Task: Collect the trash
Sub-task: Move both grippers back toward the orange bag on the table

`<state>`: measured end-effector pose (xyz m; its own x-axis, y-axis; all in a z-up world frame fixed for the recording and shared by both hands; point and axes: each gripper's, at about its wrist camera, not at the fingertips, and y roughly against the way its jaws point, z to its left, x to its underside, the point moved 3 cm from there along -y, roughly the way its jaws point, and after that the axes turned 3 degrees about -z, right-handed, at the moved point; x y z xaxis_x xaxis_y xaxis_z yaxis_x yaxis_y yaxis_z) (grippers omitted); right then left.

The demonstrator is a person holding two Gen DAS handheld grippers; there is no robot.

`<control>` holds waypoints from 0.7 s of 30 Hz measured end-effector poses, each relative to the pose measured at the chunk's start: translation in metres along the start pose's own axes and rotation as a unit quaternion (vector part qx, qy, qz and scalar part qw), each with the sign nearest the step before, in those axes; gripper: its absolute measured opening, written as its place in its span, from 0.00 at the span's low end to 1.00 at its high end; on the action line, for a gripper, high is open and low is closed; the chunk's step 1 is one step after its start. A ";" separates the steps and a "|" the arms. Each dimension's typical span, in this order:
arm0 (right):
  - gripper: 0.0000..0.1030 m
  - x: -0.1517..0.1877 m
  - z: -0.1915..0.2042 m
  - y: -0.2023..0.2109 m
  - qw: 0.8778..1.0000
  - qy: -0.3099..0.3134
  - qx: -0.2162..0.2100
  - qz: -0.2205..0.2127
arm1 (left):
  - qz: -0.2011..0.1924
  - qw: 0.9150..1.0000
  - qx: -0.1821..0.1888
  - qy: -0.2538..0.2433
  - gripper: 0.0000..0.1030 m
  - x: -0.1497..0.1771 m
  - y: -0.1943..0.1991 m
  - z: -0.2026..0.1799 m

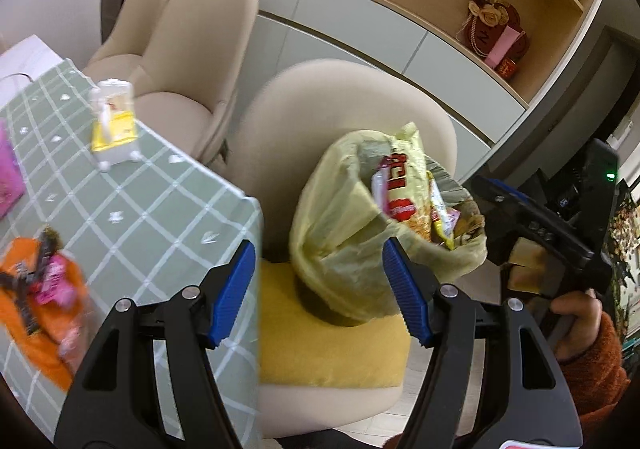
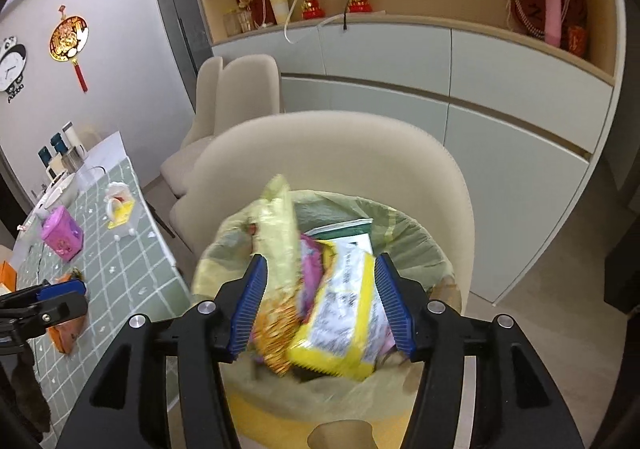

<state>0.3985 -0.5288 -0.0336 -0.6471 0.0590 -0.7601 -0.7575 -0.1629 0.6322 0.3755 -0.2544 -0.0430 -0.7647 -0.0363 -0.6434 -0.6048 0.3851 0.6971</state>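
1. Left gripper (image 1: 320, 293) is hovering with jaws apart and holding nothing, wrappers (image 1: 44, 281) lying on the table (image 1: 160, 217) to its left.
2. Right gripper (image 2: 320, 305) is gaping over the lined bin (image 2: 420, 245), a snack packet (image 2: 280, 249) tumbling between its jaws.
3. The packet risks catching the liner's rim and spilling onto the chair (image 2: 340, 153).

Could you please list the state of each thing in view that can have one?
Left tongs: open, empty.
Right tongs: open, over the bin.
Bin bag: mouth open, holding wrappers.
Yellow wrapper: in the bin, between the jaws.
Orange wrapper: lying on the table.
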 end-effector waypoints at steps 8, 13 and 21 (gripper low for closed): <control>0.58 0.019 0.059 0.050 1.000 0.007 -0.016 -0.009 | -0.033 0.998 -0.045 0.006 0.61 0.027 0.062 0.061; 0.58 0.047 0.111 0.066 0.999 0.024 -0.030 0.008 | -0.039 0.995 -0.080 0.045 0.61 0.057 0.096 0.117; 0.58 0.096 0.207 0.061 0.993 0.080 -0.072 0.052 | -0.057 0.980 -0.149 0.116 0.61 0.109 0.162 0.213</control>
<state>0.2723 -0.3290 -0.0365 -0.6902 -0.1215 -0.7133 -0.6598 -0.2990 0.6894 0.2418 0.0007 -0.0678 -0.6979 -0.2848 -0.6571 -0.7007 0.0821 0.7087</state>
